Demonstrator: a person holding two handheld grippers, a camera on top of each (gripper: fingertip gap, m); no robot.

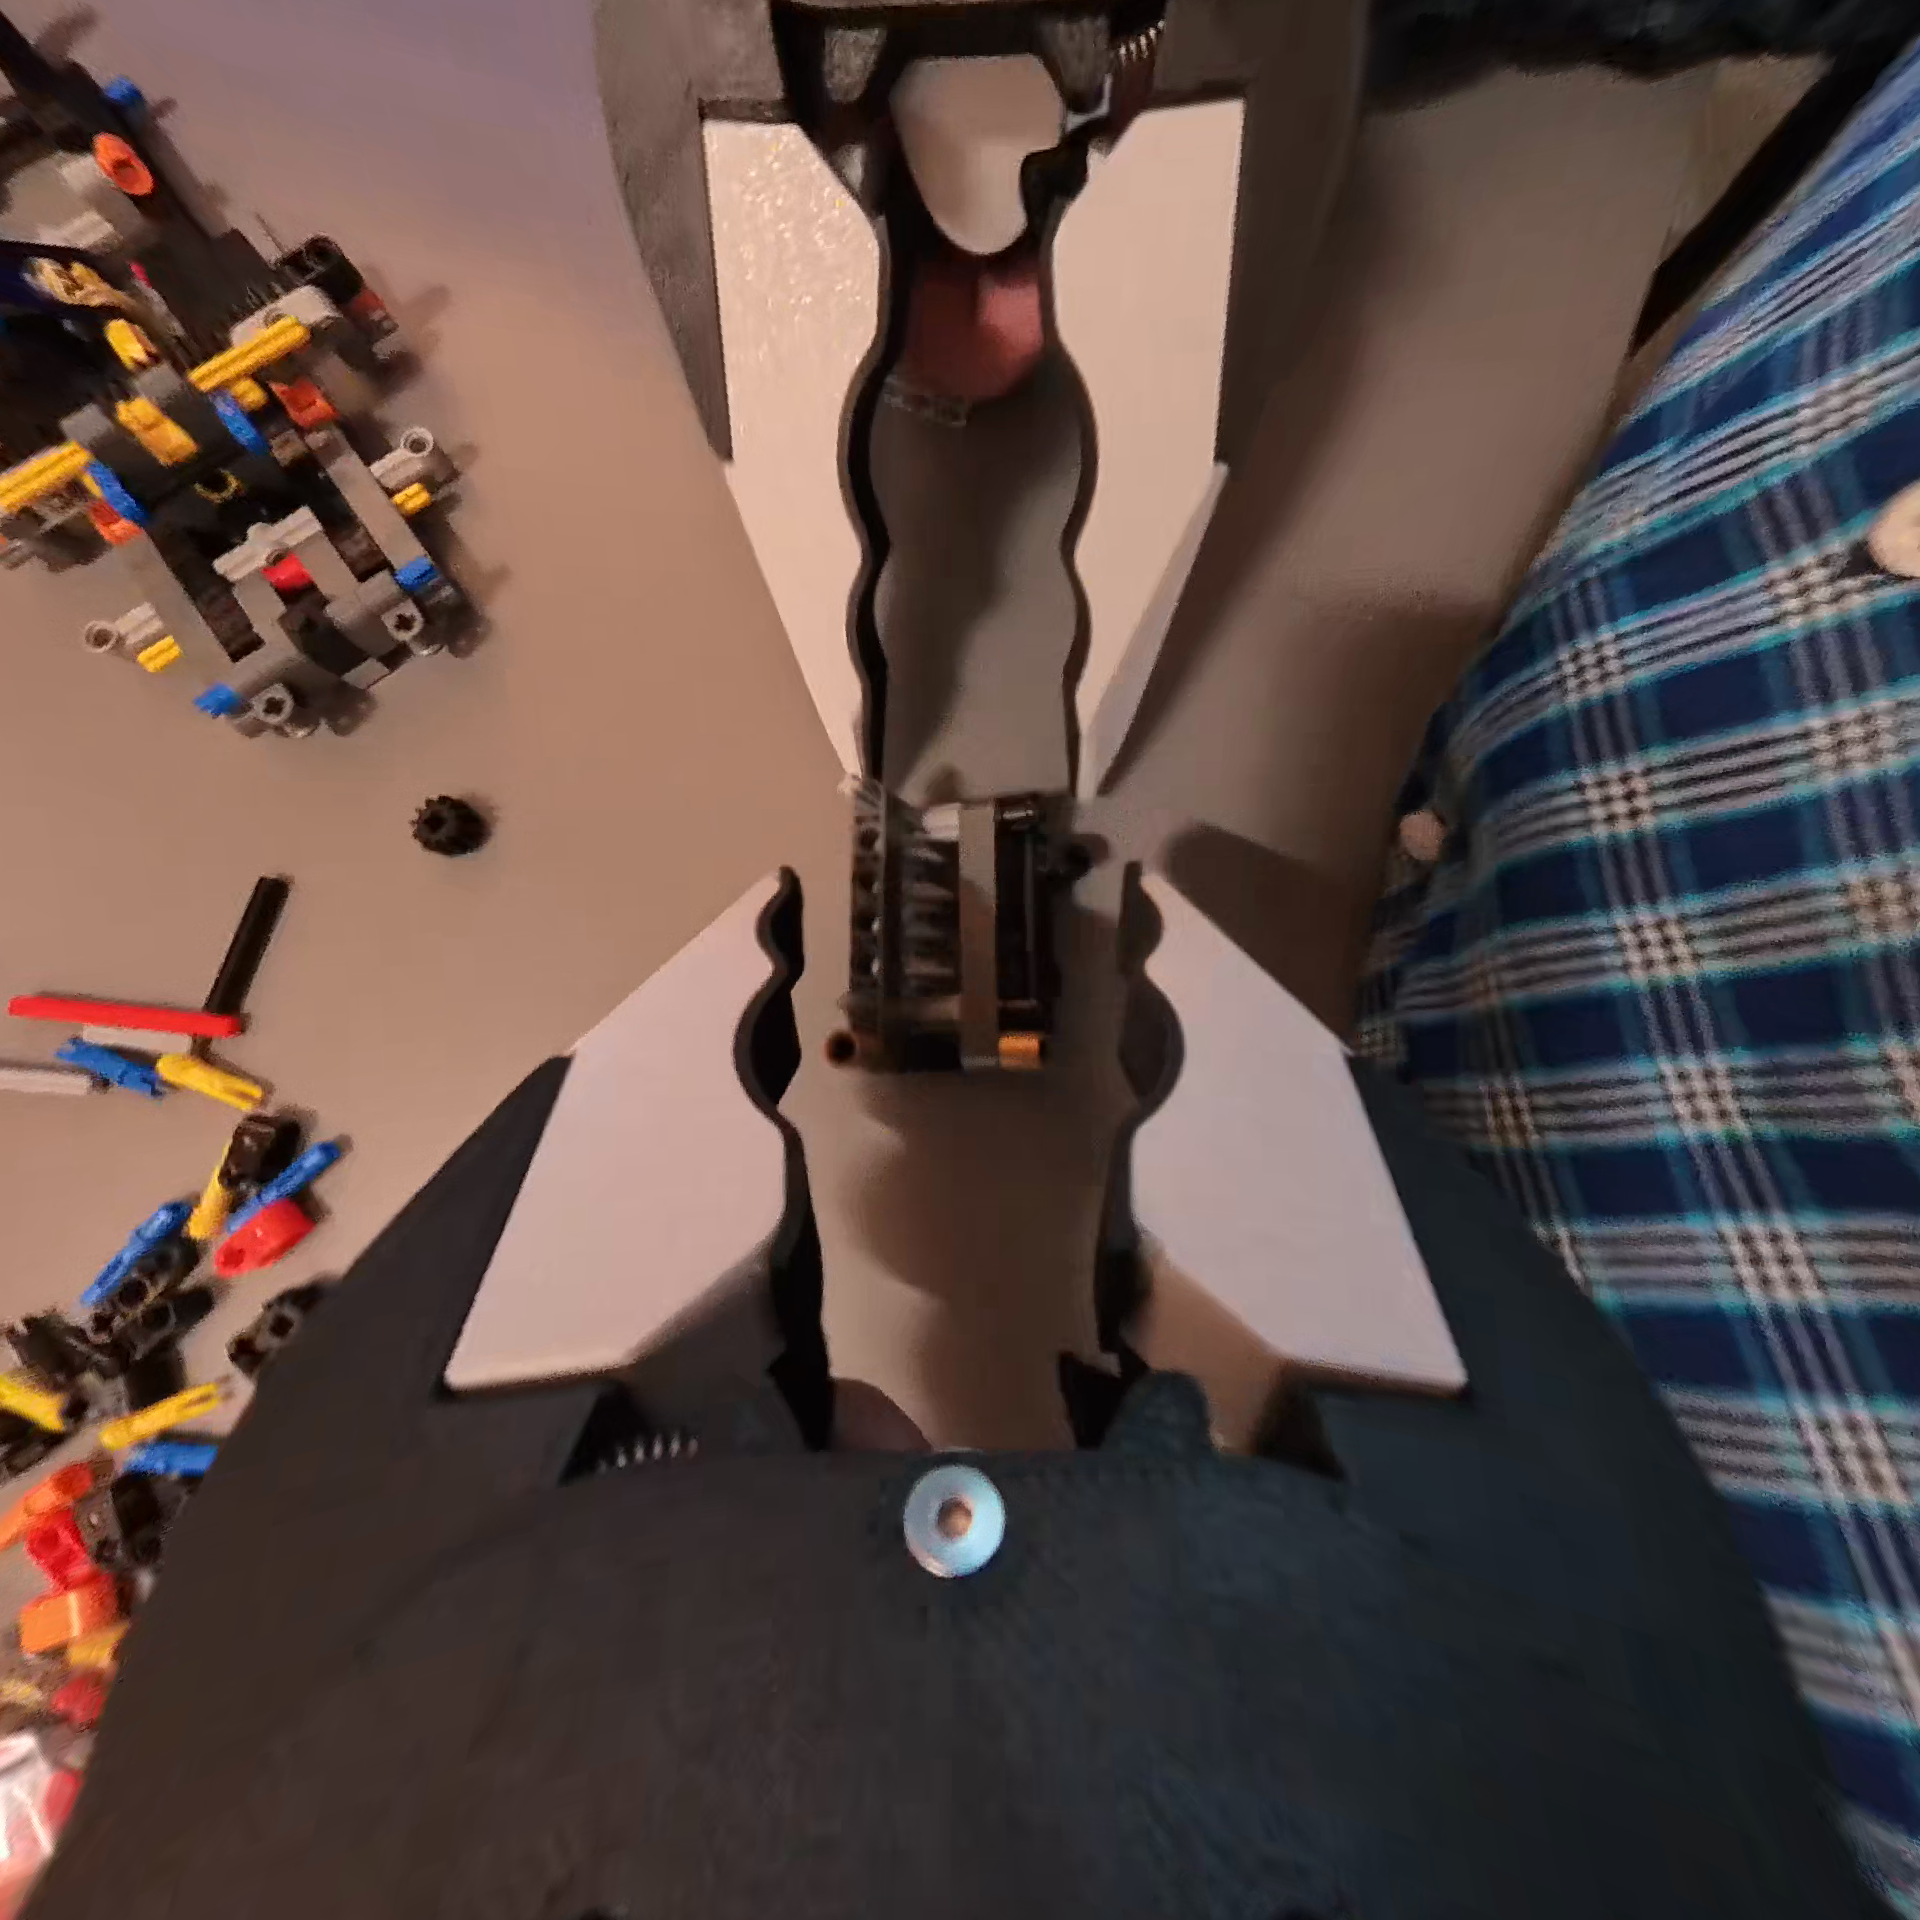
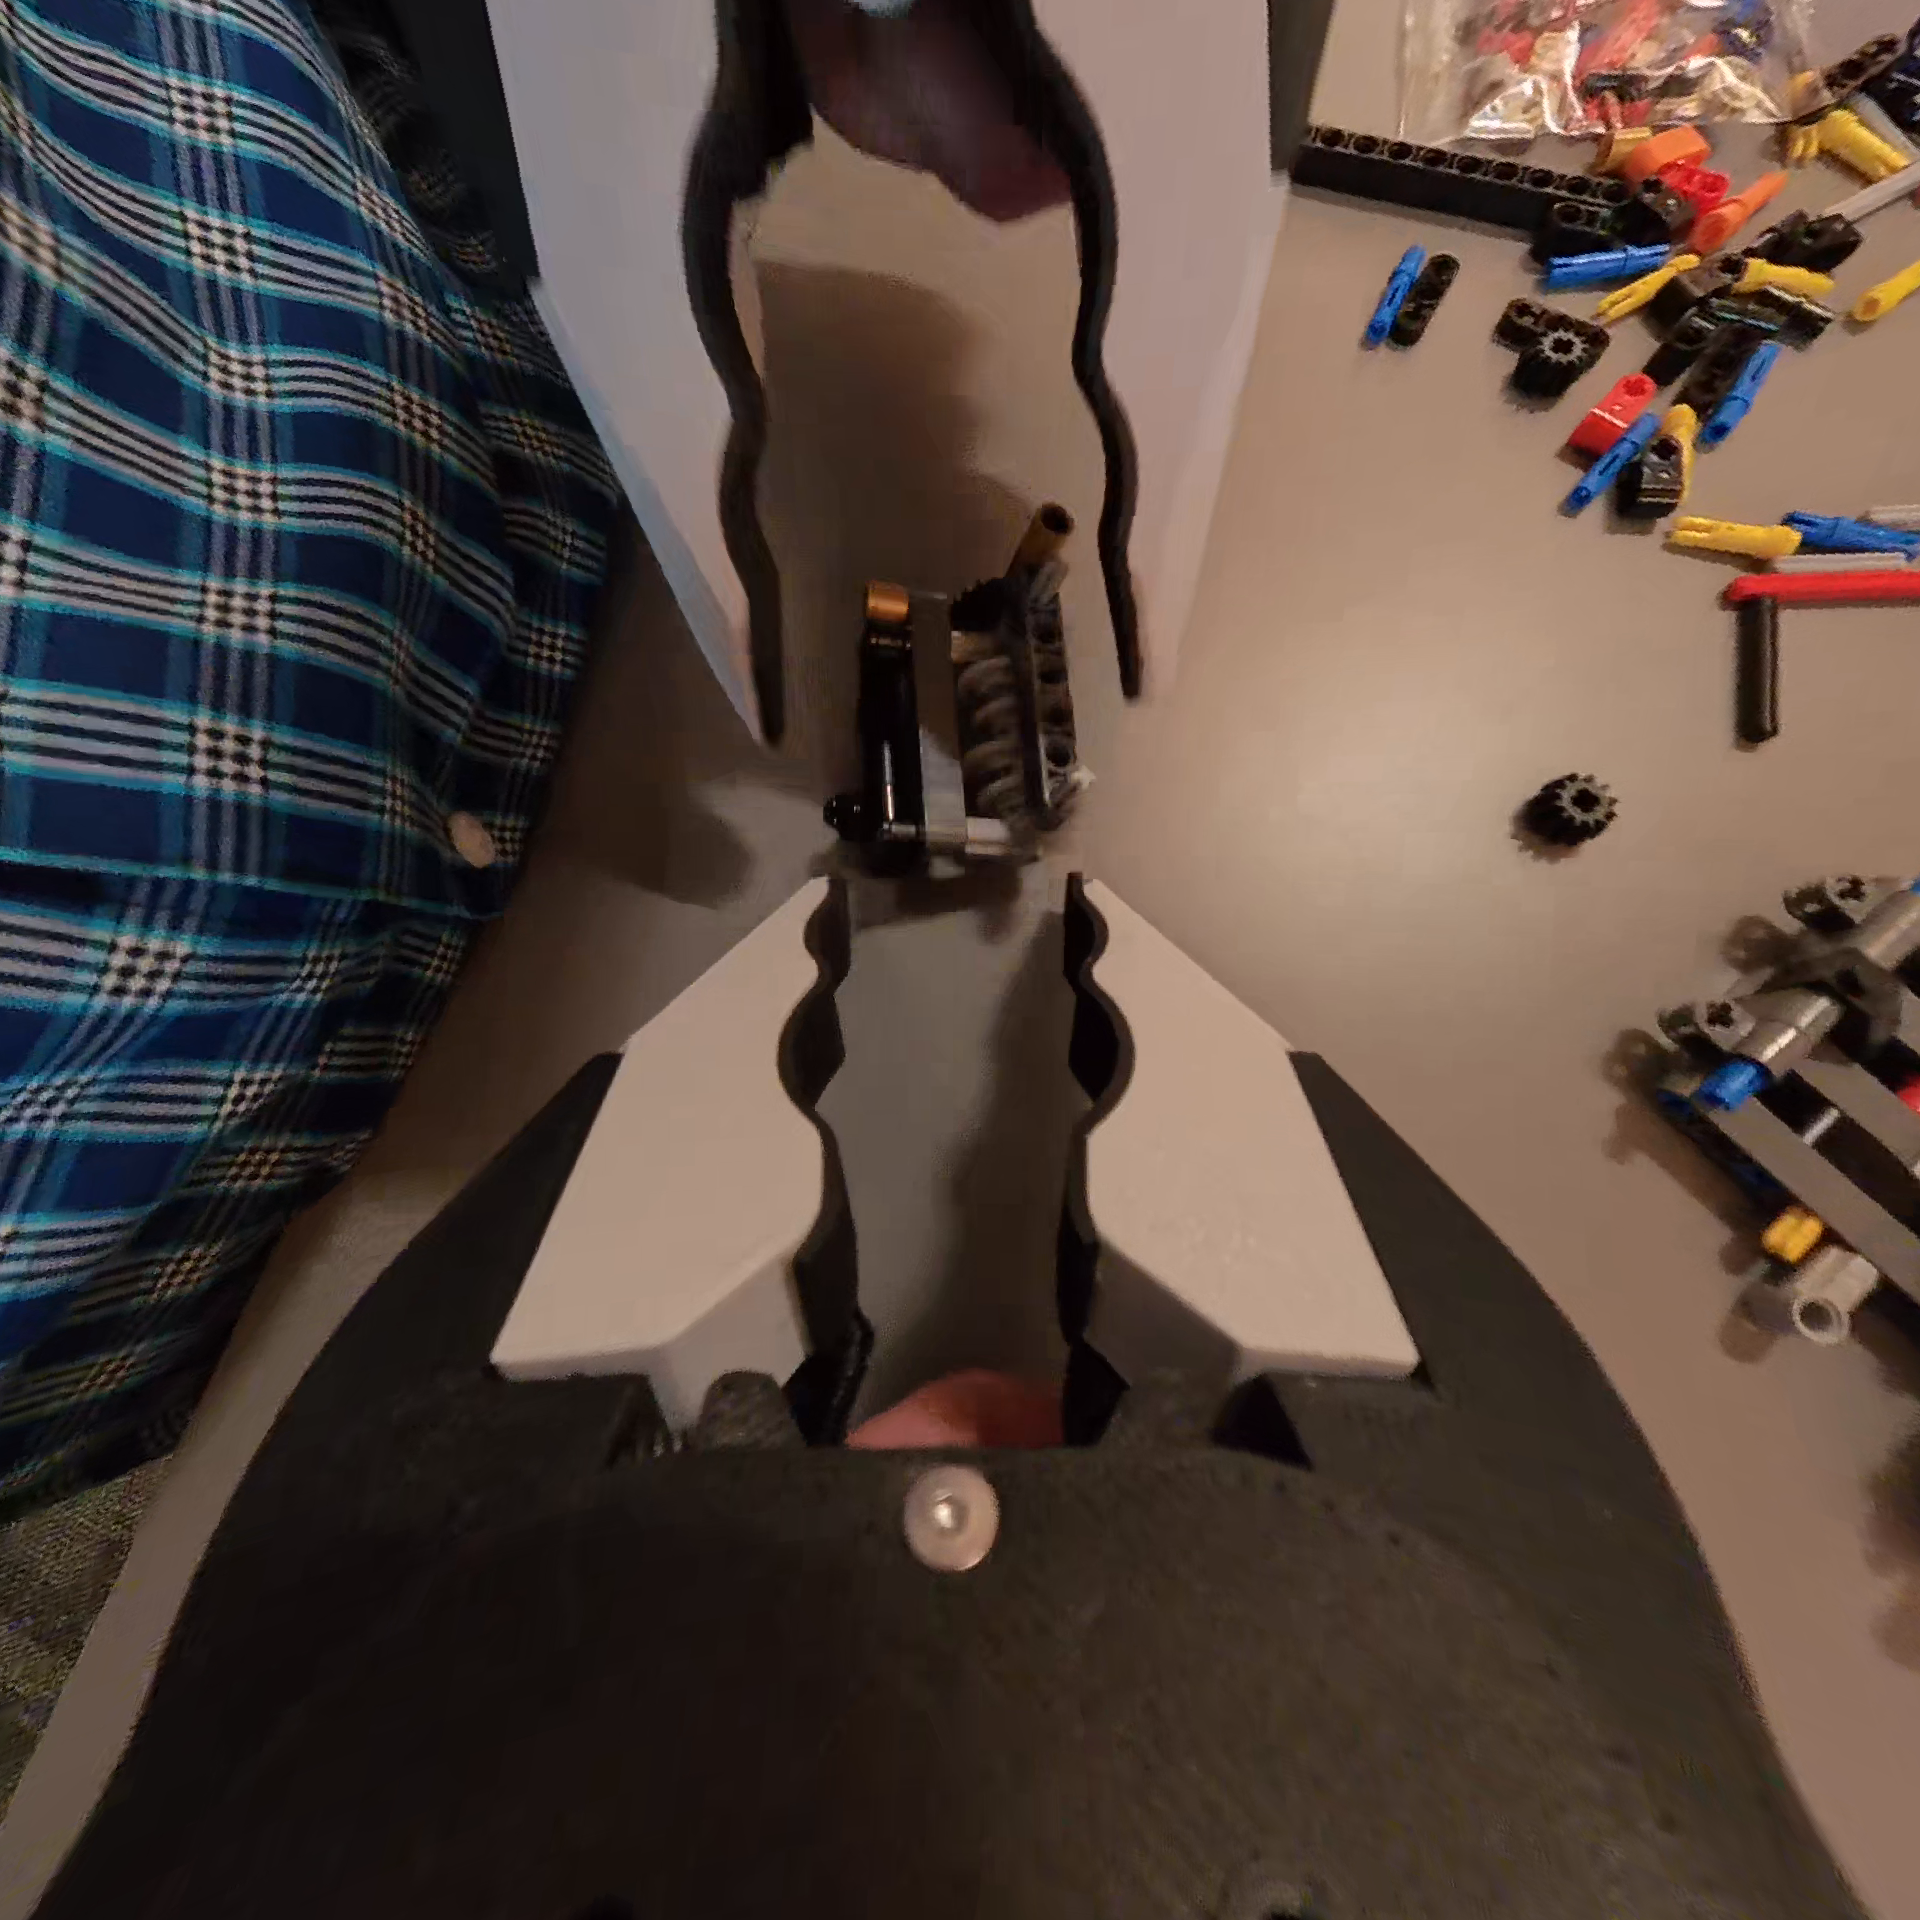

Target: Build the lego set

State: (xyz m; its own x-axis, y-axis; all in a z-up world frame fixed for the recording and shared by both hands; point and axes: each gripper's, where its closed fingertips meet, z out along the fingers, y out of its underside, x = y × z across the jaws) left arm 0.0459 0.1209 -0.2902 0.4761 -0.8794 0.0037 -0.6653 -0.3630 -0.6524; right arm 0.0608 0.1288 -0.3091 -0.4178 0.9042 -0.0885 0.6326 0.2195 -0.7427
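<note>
A small black and grey lego subassembly (image 1: 951, 935) with a spring and an orange-tipped pin hangs just above the table. My right gripper (image 2: 954, 894) is shut on its near end (image 2: 935, 821); in the left wrist view it (image 1: 968, 784) comes in from the top. My left gripper (image 1: 961, 883) is open, with its fingers on either side of the subassembly and not touching it. It shows from the top in the right wrist view (image 2: 948, 696). A large part-built lego model (image 1: 208, 436) lies on the table, also seen in the right wrist view (image 2: 1787, 1091).
A black gear (image 1: 452, 824) lies alone on the table. A red axle (image 1: 125, 1013), a black axle (image 1: 244, 940) and a pile of loose pieces (image 1: 156, 1247) lie beyond it. A plastic bag (image 2: 1558, 62) and a long black beam (image 2: 1455, 171) lie farther off. A person's plaid shirt (image 1: 1662, 935) is close by. The grippers are tip to tip, or close to it. The black gear (image 1: 452, 824) lies around 8 cm away from my left fingertips. Look for it in the right wrist view (image 2: 1555, 791) too.
</note>
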